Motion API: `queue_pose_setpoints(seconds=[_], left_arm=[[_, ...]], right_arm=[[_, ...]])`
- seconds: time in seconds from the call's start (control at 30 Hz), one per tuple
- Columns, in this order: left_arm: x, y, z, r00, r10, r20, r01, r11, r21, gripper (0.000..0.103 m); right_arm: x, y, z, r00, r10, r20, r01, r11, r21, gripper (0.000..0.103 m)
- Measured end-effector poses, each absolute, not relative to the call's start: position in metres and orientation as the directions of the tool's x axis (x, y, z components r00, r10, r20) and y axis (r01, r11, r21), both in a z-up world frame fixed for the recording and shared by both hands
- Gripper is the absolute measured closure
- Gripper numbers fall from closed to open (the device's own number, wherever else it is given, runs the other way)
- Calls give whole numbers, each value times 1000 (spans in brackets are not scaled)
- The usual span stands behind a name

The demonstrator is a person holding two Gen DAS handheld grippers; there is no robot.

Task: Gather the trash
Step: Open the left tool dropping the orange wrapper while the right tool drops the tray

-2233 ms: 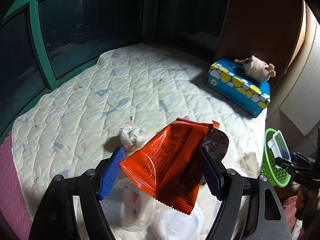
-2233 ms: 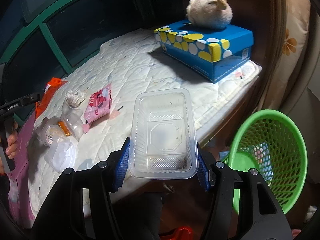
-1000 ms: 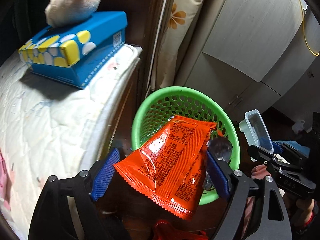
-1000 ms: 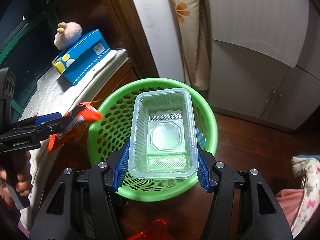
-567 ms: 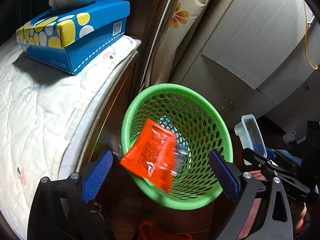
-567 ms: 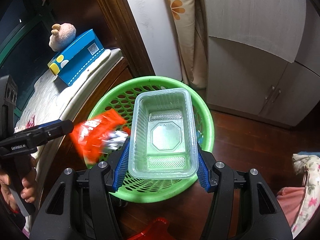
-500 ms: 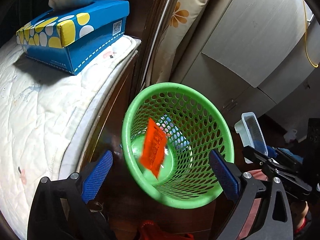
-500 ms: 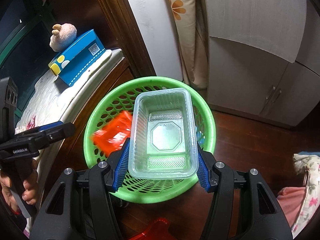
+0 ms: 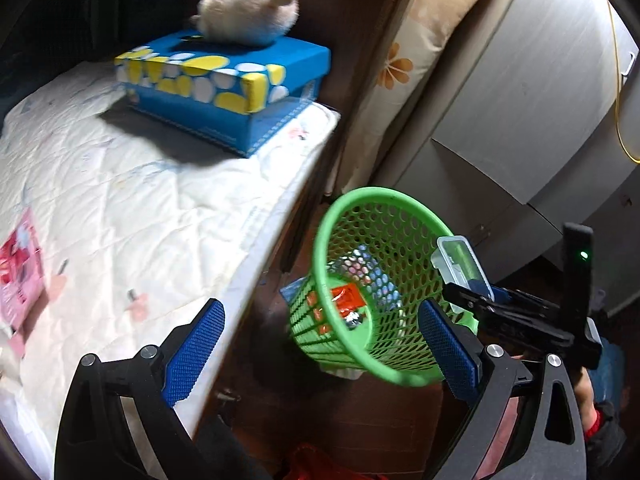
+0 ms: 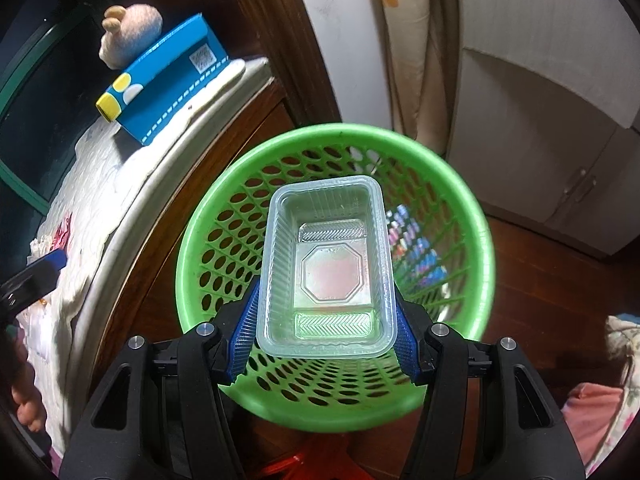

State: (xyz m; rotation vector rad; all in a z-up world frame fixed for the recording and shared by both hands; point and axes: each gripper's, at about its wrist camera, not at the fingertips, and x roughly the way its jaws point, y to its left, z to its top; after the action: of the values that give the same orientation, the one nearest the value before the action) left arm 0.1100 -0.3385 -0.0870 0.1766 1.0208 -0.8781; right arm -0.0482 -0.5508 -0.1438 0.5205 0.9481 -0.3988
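1. Here, the left gripper (image 9: 320, 344) stands wide with nothing between its blue pads; its jaws have just been opening. It hangs over the gap between the bed edge and the round green plastic mesh basket (image 9: 340, 216).
2. The left wrist view alone shows the basket's bottom: the crumpled orange foil snack wrapper (image 9: 347, 300) lies there, beside some blue-and-white printed packaging.
3. The right gripper (image 10: 324, 328) is part-way closed, its blue pads pressing both long sides of the clear rectangular plastic food tray (image 10: 326, 268). That tray is held level, directly above the basket's (image 10: 476, 216) mouth.
4. In the right wrist view the tray covers the basket's floor, so the orange wrapper cannot be made out there; only the printed packaging shows against the right wall.
5. From the left wrist view, the right gripper (image 9: 472, 292) and the tray (image 9: 460, 264) appear side-on at the basket's far rim, with part of a hand behind.
6. The white quilted bed cover (image 9: 160, 216) carries a blue box with yellow and white spots (image 9: 224, 92) at its far corner, a cream plush toy (image 9: 248, 12) sitting on top.
7. Only the left wrist view shows a pink sachet (image 9: 18, 272) lying on the cover's left edge.
8. The right wrist view catches one blue fingertip (image 10: 54, 260) of the left gripper at the left edge, over the bed.
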Motion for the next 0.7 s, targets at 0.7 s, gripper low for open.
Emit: queue_pose_setpoints(seconds=[0.7], left_arm=[[105, -164, -56, 479, -453, -752, 499, 845, -192, 9]], right_arm=[[-7, -538, -159, 473, -143, -870, 538, 828, 157, 33]])
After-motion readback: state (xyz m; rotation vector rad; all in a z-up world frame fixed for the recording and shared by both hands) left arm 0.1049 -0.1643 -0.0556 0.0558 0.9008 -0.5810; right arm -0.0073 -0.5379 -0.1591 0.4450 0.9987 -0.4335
